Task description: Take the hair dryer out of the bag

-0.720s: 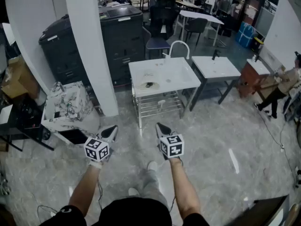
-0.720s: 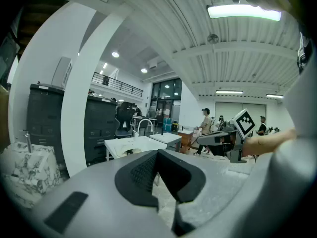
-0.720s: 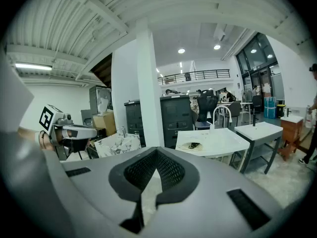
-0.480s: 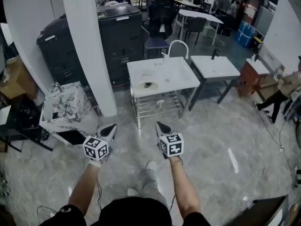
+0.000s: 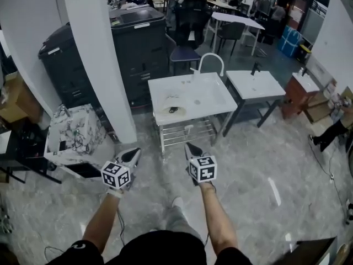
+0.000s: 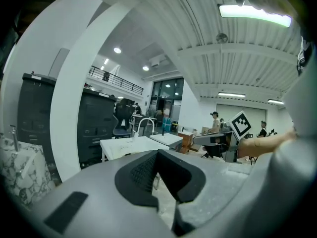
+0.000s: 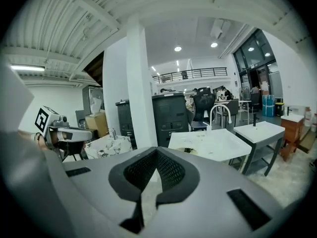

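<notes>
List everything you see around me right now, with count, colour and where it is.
Sink table: two, white, on the floor ahead, side by side.
Copier: two, black, behind the pillar.
Pillar: one, white, left of centre.
Bag: one, white with dark marbling, floor left of the pillar.
Cardboard box: one, brown, far left.
Cabinet: one, brown, right of the tables.
Left gripper: one, grey, fingers shut, empty.
Right gripper: one, grey, fingers shut, empty.

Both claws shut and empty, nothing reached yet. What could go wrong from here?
1. No hair dryer shows; the marbled bag-like box by the pillar may be the target, or not: a wrong pick is possible.
2. The left claw and right claw are shut; unless opened, they would likely shove rather than grasp.
</notes>
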`<state>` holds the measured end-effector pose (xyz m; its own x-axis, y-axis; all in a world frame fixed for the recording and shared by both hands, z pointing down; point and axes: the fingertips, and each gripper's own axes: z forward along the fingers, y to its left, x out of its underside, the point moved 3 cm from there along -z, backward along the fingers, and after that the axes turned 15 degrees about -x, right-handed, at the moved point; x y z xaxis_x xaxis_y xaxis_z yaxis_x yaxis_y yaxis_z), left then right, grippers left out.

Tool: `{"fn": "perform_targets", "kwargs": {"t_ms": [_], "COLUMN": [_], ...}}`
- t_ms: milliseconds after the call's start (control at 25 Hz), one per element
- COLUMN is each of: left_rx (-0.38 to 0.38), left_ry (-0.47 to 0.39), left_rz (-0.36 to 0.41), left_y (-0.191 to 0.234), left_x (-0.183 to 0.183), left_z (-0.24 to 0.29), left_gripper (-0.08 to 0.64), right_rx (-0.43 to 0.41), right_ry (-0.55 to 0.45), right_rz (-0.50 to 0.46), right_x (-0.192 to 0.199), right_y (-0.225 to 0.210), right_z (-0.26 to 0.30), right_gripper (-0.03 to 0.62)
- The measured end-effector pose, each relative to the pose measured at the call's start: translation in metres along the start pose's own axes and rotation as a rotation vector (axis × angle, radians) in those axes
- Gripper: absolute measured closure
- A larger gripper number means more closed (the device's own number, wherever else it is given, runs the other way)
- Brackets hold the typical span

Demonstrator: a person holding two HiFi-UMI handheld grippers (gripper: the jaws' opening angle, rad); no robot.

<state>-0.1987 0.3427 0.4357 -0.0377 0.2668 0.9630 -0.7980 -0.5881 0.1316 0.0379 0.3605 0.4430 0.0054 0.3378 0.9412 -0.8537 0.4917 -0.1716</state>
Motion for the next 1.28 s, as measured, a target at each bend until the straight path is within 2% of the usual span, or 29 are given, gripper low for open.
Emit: {"fn": "perform_targets", "kwargs": {"t_ms": [280, 600, 840, 1280], "left_rx": [-0.018, -0.058, -0.072, -0.091], "left_ry": [0.000, 0.005, 0.019, 0.046], "left_rz": [0.013, 0.022, 0.020, 0.012], "left_y": [0.015, 0.010, 0.006, 0.029], "left_x": [-0.035, -0.061, -0.063, -0.057], "left_z": [0.076, 0.148, 0.181, 0.235], "left_gripper": [0.561, 0.561, 0.561, 0.561], "right_rx": [-0.030, -0.086, -0.126, -0.155], "right_ry": [0.006, 0.035, 0.037, 0.076], "right_rz": [-0.012, -0.011, -0.004, 0.016], "right_x": [-0.033, -0.052, -0.060, -0.055], "right_y": [-0.062, -0.126, -0.156, -0.195], "right_z": [0.044, 0.070, 0.088, 0.134], "right_gripper": [0.597, 0.597, 0.597, 0.597]}}
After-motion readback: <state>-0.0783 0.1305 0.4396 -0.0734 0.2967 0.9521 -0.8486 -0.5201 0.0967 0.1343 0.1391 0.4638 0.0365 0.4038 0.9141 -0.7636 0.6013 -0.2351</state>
